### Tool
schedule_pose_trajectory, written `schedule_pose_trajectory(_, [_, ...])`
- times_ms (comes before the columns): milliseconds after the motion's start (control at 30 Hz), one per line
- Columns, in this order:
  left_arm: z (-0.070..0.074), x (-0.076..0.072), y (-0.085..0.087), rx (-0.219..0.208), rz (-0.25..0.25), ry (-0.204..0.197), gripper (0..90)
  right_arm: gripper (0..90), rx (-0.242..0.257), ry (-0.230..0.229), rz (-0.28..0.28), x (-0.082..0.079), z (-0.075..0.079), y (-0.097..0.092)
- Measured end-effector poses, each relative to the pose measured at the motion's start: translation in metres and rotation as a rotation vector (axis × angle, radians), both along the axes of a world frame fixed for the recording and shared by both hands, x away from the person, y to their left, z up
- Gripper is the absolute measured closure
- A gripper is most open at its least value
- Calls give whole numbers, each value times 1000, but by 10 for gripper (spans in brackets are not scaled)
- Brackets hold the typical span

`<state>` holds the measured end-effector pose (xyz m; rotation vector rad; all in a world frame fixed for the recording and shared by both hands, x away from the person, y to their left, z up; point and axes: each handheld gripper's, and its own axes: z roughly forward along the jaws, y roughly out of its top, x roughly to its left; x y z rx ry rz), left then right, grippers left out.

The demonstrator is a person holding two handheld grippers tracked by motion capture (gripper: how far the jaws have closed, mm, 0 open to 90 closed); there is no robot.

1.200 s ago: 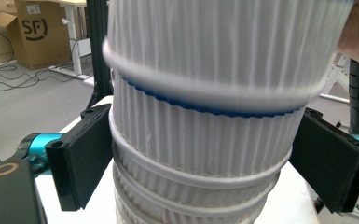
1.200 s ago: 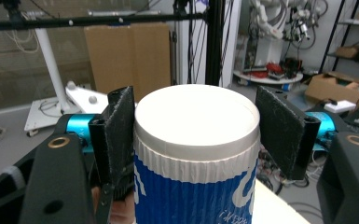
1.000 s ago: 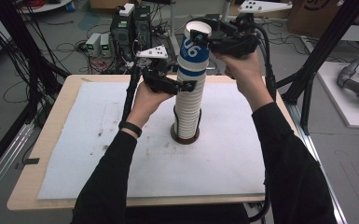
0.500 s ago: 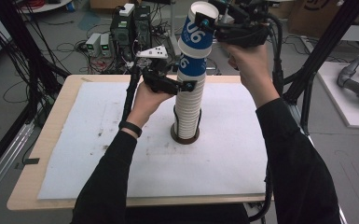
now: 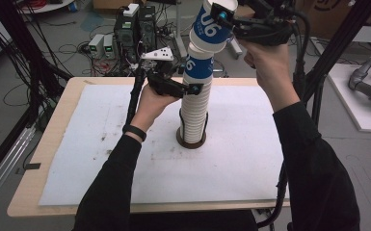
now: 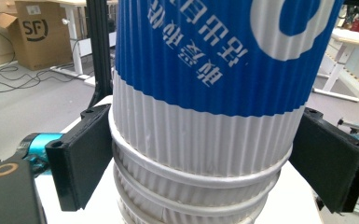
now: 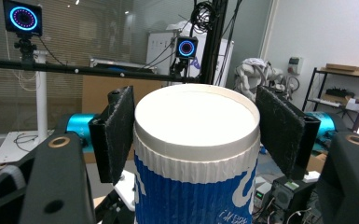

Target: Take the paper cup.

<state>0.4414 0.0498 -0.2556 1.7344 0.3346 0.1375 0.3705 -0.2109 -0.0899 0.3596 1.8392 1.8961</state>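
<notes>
Already the right gripper (image 5: 220, 13), pinching the top cup (image 5: 211, 26) at its rim, had lifted it higher, nearly clear of the stack (image 5: 194, 103) on the table (image 5: 67, 159), which the left gripper (image 5: 191, 89) clamped midway, suggesting separation was almost complete.

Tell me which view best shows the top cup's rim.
The right gripper view: the top cup's rim sits whole between that gripper's pads. The high view catches the rim partly cut off at the frame's top. The left gripper view shows lower cups' rolled rims instead.
</notes>
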Motion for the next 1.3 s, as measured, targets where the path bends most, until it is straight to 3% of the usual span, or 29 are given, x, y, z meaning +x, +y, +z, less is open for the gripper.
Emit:
schedule_pose_trajectory(100, [1,-1,0,13,8,-19,102,316,7,6,10,-1,-2,-4])
schedule_pose_trajectory(267, [4,-6,2,25,68,-36,17,316,6,18,15,-1,-6,-9])
schedule_pose_trajectory(633, [6,-19,20,38,88,-64,17,316,3,17,51,-10,-13,-21])
schedule_pose_trajectory(967, [3,-46,45,36,112,-93,17,316,-8,22,87,-23,-24,-27])
schedule_pose_trajectory(1233, [-4,-71,56,51,126,-104,17,316,-22,54,126,-33,-43,-30])
schedule_pose_trajectory(1300, [-6,-79,57,42,111,-110,17,317,-26,64,131,-36,-50,-31])
